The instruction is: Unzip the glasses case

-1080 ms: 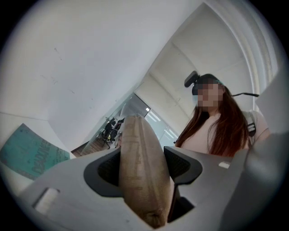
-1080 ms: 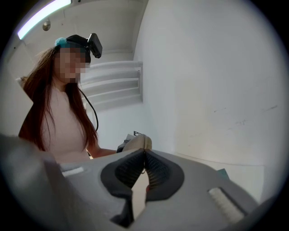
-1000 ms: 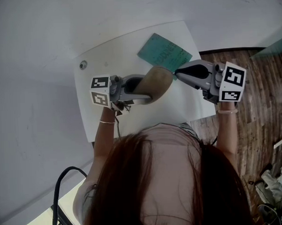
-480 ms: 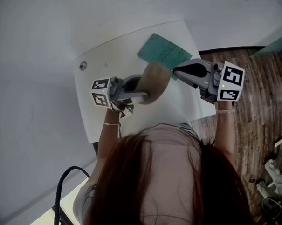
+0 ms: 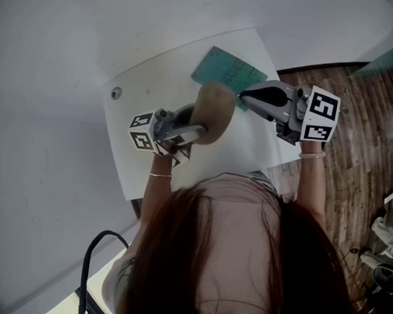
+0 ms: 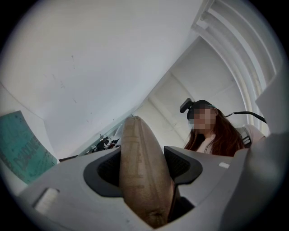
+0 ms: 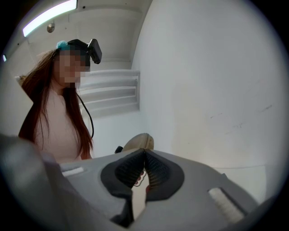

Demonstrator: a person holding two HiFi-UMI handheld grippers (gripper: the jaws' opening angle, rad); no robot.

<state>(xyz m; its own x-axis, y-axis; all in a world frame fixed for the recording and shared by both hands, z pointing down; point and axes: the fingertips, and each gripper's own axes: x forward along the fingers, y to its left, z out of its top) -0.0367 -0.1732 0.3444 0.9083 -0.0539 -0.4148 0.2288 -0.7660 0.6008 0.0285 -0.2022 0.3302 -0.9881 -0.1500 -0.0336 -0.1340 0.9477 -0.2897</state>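
Your left gripper (image 5: pixel 190 123) has its jaws wide, clamped on the glasses case (image 5: pixel 214 108), which is held above the table (image 5: pixel 141 77). The case's long axis points away from it toward your right gripper (image 5: pixel 244 96), whose jaws are pressed together at that tip.

We take this for a bare test room or lab, not a home: plain white wall (image 7: pixel 216 81), small white table (image 5: pixel 138 168), wood-look floor (image 5: pixel 358 133) w/ misc. clutter (image 5: pixel 384 237), strip light (image 7: pixel 47 16) overhead, a person (image 7: pixel 52 117) w/ a head camera (image 7: pixel 94 50), and a marker cube (image 5: pixel 319 118) on the right gripper (image 5: pixel 242 94).
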